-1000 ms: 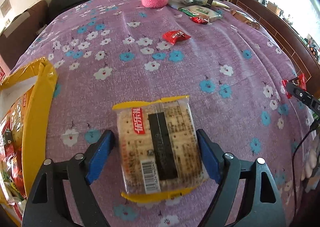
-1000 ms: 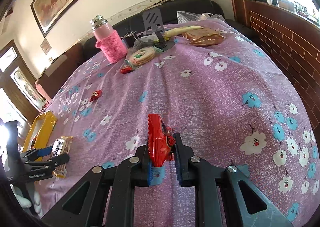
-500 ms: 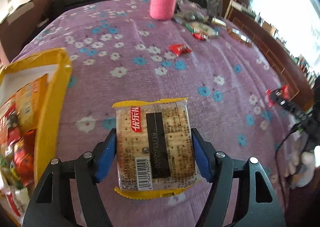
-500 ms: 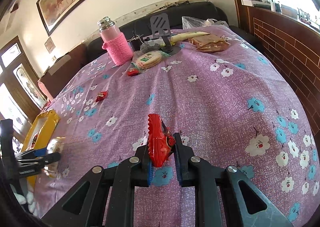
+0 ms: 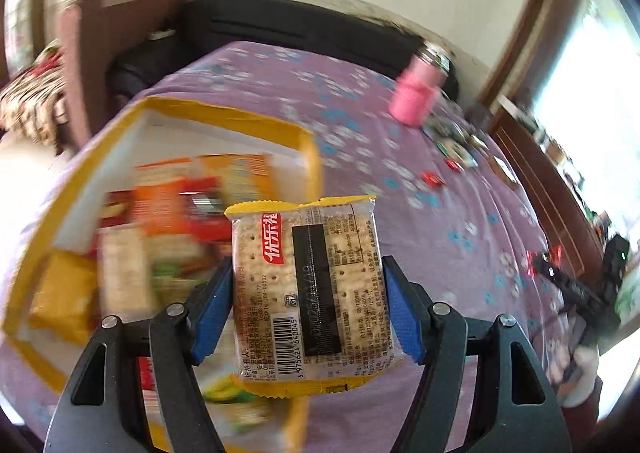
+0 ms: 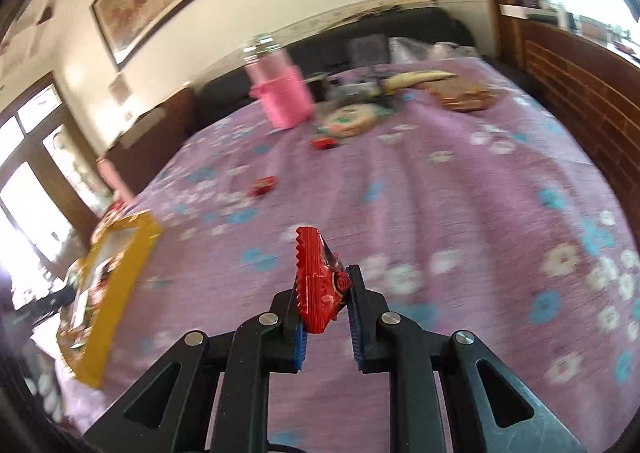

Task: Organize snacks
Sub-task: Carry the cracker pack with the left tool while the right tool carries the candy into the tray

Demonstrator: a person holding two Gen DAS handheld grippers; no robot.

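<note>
Your left tool point(image 5: 308, 305) is clamped on the yellow-edged clear cracker packet point(image 5: 310, 285), lower centre, beside the yellow-rimmed snack box point(image 5: 168, 109). Your right tool point(image 6: 325, 313) pinches a red foil candy wrapper point(image 6: 318, 281).

snacks in yellow box point(image 5: 308, 141) blurred

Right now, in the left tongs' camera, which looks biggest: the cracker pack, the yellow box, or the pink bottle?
As they appear in that view:
1. yellow box
2. cracker pack, though it sits closest to the camera, which enlarges it
3. pink bottle, far off, so its true size is unsure
</note>
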